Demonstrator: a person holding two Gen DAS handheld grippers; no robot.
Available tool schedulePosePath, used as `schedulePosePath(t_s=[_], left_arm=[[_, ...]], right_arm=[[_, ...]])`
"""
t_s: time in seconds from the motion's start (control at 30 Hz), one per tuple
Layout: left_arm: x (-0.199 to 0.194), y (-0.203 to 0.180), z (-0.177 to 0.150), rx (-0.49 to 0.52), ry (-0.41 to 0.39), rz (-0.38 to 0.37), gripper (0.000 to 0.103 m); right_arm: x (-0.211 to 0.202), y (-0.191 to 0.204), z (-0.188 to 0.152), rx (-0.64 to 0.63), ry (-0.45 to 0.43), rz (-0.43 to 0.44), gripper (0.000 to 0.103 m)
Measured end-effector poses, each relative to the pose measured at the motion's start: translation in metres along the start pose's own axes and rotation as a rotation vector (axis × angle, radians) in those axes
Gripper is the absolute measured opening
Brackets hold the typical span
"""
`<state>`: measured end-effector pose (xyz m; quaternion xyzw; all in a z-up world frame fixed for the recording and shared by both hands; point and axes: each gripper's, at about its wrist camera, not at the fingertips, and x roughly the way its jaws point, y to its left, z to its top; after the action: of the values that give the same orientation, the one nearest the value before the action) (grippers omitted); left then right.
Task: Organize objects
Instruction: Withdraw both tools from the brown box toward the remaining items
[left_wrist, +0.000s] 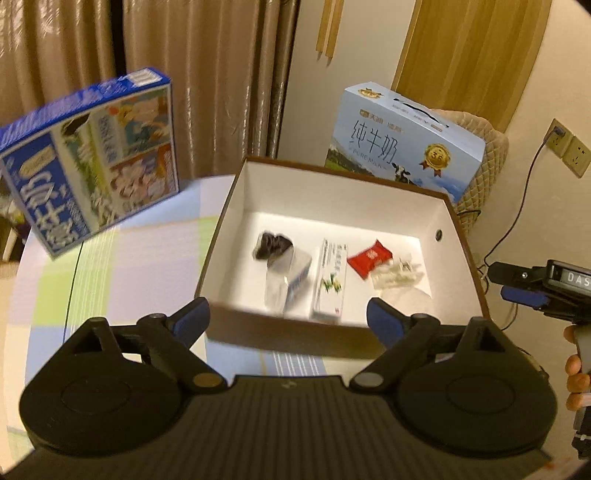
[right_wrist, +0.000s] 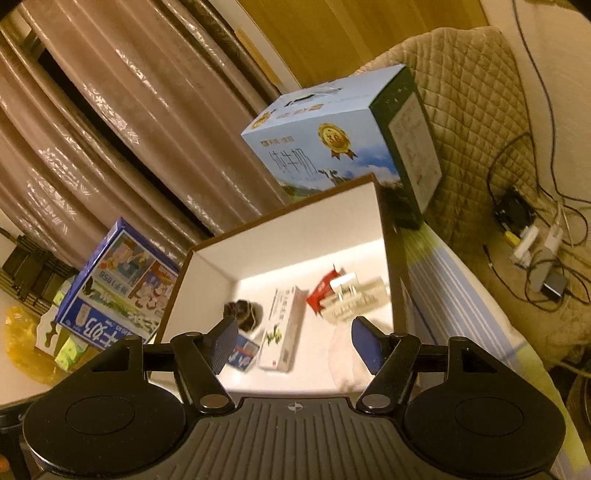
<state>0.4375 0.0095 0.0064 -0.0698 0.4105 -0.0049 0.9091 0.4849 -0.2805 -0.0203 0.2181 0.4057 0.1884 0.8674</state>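
Note:
An open brown box with a white inside (left_wrist: 332, 184) (right_wrist: 295, 229) stands on the table. In it lie a dark crumpled wrapper (left_wrist: 271, 243) (right_wrist: 243, 310), a blue-and-clear packet (left_wrist: 291, 277) (right_wrist: 242, 352), a white-green carton (left_wrist: 330, 280) (right_wrist: 282, 328), a red packet (left_wrist: 369, 256) (right_wrist: 321, 291) and a pale wrapped item (left_wrist: 397, 275) (right_wrist: 354, 295). My left gripper (left_wrist: 288, 317) is open and empty above the box's near wall. My right gripper (right_wrist: 293, 341) is open and empty over the box; it also shows at the right edge of the left wrist view (left_wrist: 524, 284).
A dark blue milk carton box (left_wrist: 96, 162) (right_wrist: 118, 288) stands at the left on the checked tablecloth (left_wrist: 110, 280). A light blue milk case (left_wrist: 402, 144) (right_wrist: 343, 140) sits behind the box. A quilted chair (right_wrist: 480, 92), cables and a power strip (right_wrist: 532, 240) lie to the right.

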Motion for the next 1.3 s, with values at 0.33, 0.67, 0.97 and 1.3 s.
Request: schedulePosePath(t_s=[0.33,0.67,0.97,1.3], left_arm=[[-0.036,-0.002,-0.061,-0.047,0.042,-0.006,0.090],[-0.063,-0.002,-0.097,-0.055,0.055,0.024,0.090],[-0.082,0.003,-0.129,-0.091,0.082,0.040,0.090],[-0.099,0.008,-0.159,-0.121,0.103,0.070,0.090]], right_arm=[[-0.035,0.015,-0.030,-0.096,0.025,-0.068,0.065],[-0.060,0.023,-0.061,-0.138,0.063,-0.058,0.065],[-0.077,0.021,-0.083,-0.146,0.100,-0.065,0.065],[-0.086,0.017,-0.109,-0.144,0.154,-0.041,0.065]])
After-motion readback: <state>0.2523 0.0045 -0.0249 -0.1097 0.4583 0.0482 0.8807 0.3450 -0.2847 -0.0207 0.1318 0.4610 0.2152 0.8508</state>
